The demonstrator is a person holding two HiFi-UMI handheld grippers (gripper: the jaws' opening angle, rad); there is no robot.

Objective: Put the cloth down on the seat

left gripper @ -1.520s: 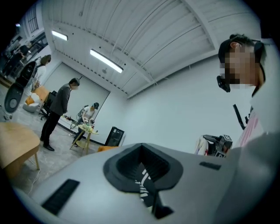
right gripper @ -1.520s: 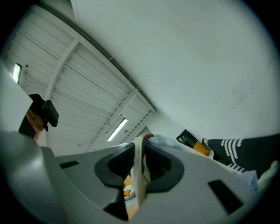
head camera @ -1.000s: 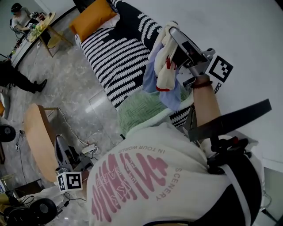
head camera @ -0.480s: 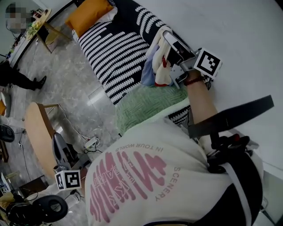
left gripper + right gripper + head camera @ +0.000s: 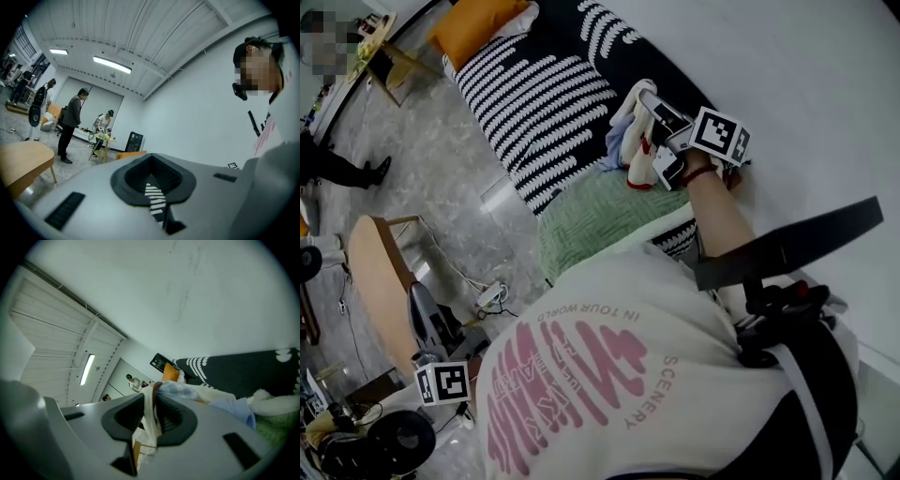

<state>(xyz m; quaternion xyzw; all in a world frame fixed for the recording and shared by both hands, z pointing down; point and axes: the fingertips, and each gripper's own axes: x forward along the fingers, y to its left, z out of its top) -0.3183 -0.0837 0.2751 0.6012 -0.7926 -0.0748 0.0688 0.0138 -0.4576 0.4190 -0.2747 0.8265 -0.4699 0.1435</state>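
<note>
Cloth (image 5: pixel 628 150) has been lowered from mid-air over the last second. Its lower end now appears to touch the green throw (image 5: pixel 600 211) on the striped sofa seat (image 5: pixel 534 103). It is still clamped in the right hand-held gripper (image 5: pixel 647 98), so release is judged the remaining step. Left hand-held gripper (image 5: pixel 153 192) is held low, jaws closed, nothing gripped.

Shirt (image 5: pixel 581 314) front and centre: small print, upside down, reads "IN YOUR WORLD" and "SCENERY"; big pink lettering illegible
</note>
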